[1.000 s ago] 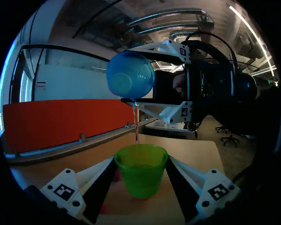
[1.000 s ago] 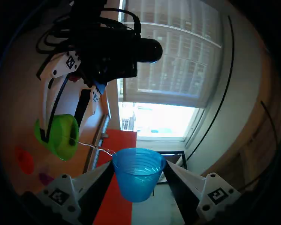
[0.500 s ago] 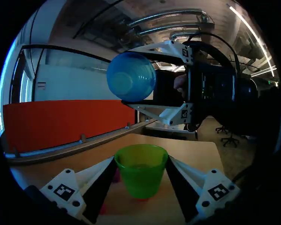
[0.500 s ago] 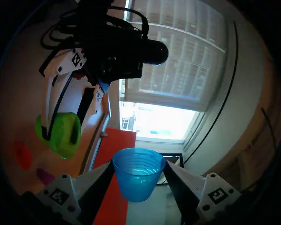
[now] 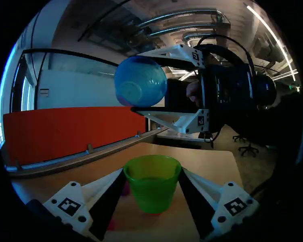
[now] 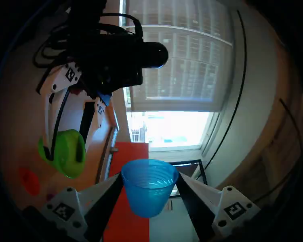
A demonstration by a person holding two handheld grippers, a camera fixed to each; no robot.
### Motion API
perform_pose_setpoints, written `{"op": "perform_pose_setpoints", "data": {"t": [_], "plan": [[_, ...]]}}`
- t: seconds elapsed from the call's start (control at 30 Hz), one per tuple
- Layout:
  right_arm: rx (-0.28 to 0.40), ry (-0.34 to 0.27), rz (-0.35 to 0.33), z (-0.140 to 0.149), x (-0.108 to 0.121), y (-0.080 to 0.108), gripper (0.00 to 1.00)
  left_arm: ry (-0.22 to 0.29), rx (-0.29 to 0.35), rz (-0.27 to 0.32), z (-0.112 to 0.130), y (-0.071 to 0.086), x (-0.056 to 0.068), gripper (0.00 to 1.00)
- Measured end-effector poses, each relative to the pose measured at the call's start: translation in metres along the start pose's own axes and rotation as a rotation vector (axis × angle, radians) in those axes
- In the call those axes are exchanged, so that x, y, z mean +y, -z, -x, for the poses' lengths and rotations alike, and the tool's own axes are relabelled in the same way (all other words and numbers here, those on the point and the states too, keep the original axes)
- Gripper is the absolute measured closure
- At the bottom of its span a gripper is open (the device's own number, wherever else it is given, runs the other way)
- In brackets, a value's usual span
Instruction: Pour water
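The left claw [image 5: 151, 174] grips the green cup [image 5: 152, 191] at lower centre, while the right claw [image 5: 137, 81] clamps the tipped blue cup [image 5: 140, 86] at upper centre.

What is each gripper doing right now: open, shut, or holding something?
Left gripper: shut on the green cup.
Right gripper: shut on the blue cup, tipped sideways.

thin water stream from translucent blue plastic cup [image 5: 140, 86] down into translucent green plastic cup [image 5: 152, 183] at 6 o'clock, running 1 s ago, now stopped, in right gripper view green cup slightly lower toward 8 o'clock than 0.5 s ago
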State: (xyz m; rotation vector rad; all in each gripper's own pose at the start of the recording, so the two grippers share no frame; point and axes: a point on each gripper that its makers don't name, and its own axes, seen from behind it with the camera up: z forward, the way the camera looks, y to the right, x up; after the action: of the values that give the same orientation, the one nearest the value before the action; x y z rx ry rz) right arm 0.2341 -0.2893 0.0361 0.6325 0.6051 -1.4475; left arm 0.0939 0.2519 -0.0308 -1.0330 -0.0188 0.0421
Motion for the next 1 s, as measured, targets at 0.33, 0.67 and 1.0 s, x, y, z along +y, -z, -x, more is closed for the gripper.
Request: {"op": "perform_pose_setpoints", "data": {"t": [0.33, 0.67, 1.0], "plan": [[-0.003, -0.289, -0.014, 0.004, -0.010, 0.009, 0.07, -0.005, -0.007, -0.007, 0.001, 0.001, 0.000, 0.12], [-0.014, -0.637, -0.021, 0.010, -0.017, 0.014, 0.07, -0.011, -0.014, -0.011, 0.001, 0.003, 0.000, 0.13], [0.004, -0.854, -0.035, 0.002, -0.018, 0.016, 0.07, -0.017, -0.017, -0.019, 0.001, 0.005, -0.003, 0.12]]}}
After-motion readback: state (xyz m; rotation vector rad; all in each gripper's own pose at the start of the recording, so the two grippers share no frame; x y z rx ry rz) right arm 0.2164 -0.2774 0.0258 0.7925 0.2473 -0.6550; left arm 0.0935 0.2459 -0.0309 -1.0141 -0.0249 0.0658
